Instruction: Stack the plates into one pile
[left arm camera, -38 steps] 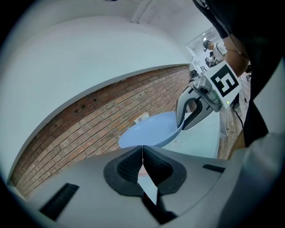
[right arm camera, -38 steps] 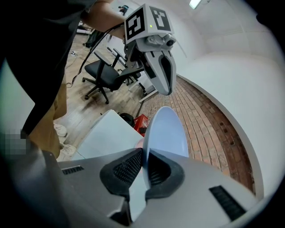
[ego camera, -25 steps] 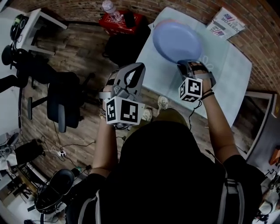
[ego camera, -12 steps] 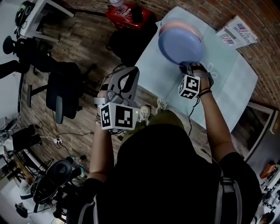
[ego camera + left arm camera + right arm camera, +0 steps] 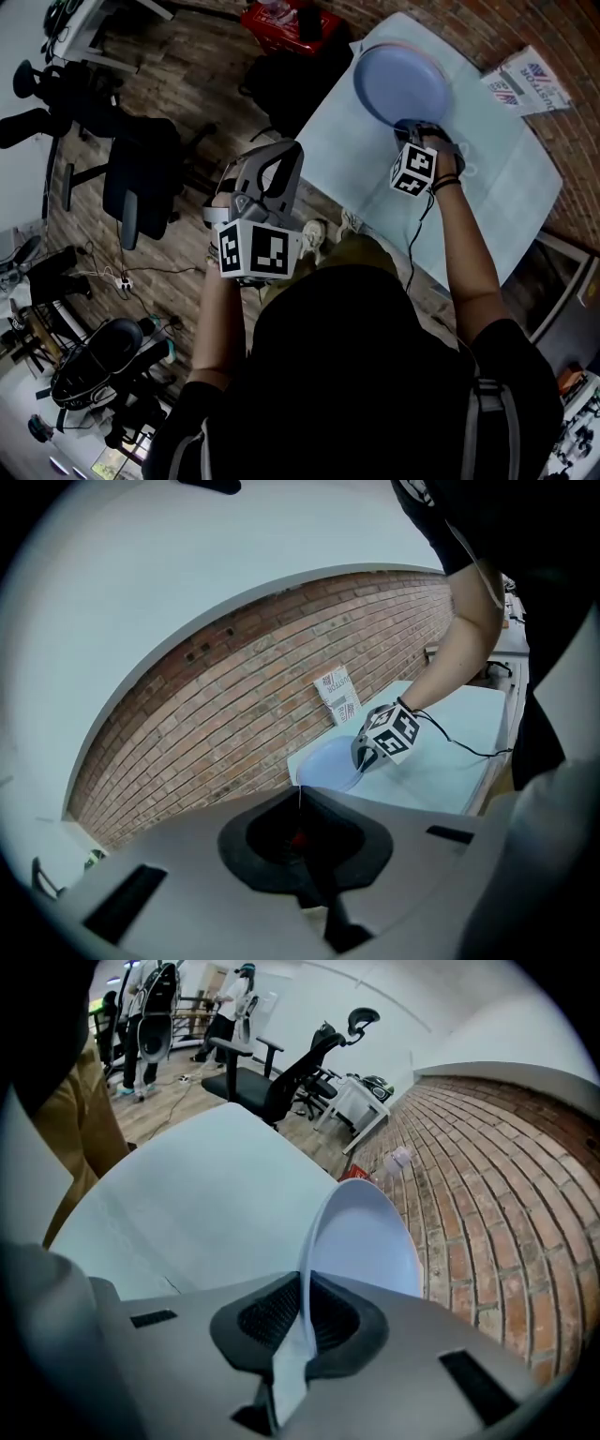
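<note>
A light blue plate (image 5: 401,82) lies over the far end of the table, and a thin pinkish rim (image 5: 386,46) of another plate shows along its far edge. My right gripper (image 5: 415,134) is shut on the blue plate's near rim. In the right gripper view the plate (image 5: 367,1234) stands edge-on between the jaws of the right gripper (image 5: 302,1290). My left gripper (image 5: 272,169) hangs off the table's left side, above the floor, shut with nothing in it. From the left gripper (image 5: 299,797) I see the blue plate (image 5: 326,763) far off.
The table (image 5: 487,178) has a pale blue cloth. A printed paper (image 5: 525,84) lies by the brick wall at the far right. A red box (image 5: 281,19) sits on the floor past the table, and a black office chair (image 5: 141,187) stands to the left.
The right gripper has carried the blue plate a little farther and lower over the pink plate, of which less shows now. The left gripper has hardly moved.
</note>
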Tool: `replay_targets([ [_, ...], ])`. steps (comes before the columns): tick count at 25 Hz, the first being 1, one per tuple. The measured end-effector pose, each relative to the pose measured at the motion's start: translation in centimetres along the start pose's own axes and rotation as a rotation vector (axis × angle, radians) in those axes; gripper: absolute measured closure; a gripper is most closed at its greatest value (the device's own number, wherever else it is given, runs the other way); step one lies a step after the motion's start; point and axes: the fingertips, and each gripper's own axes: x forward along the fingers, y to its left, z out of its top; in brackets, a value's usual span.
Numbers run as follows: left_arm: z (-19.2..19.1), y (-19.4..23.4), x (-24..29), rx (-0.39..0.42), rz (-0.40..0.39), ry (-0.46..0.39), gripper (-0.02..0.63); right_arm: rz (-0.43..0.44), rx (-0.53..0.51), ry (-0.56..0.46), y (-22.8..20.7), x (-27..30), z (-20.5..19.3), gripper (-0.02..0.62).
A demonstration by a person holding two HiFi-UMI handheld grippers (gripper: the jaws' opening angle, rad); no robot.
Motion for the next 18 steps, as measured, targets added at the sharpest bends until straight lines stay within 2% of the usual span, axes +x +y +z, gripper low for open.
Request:
replay_targets([
  [7, -0.4, 0.1, 0.2, -0.006, 0.0, 0.0, 0.583, 0.019, 0.028, 0.007, 0.3, 0.9, 0.1, 0.549],
  [9, -0.4, 0.2, 0.2, -0.005, -0.002, 0.0, 0.583, 0.048, 0.055, -0.006, 0.7, 0.9, 0.4, 0.549],
  [13, -0.4, 0.4, 0.4, -0.002, -0.003, 0.0, 0.583, 0.104, 0.084, -0.013, 1.5, 0.9, 0.5, 0.469],
  [18, -0.6, 0.4, 0.4, -0.002, -0.01, -0.005, 0.583, 0.119, 0.08, 0.012, 2.0, 1.1, 0.4, 0.418],
])
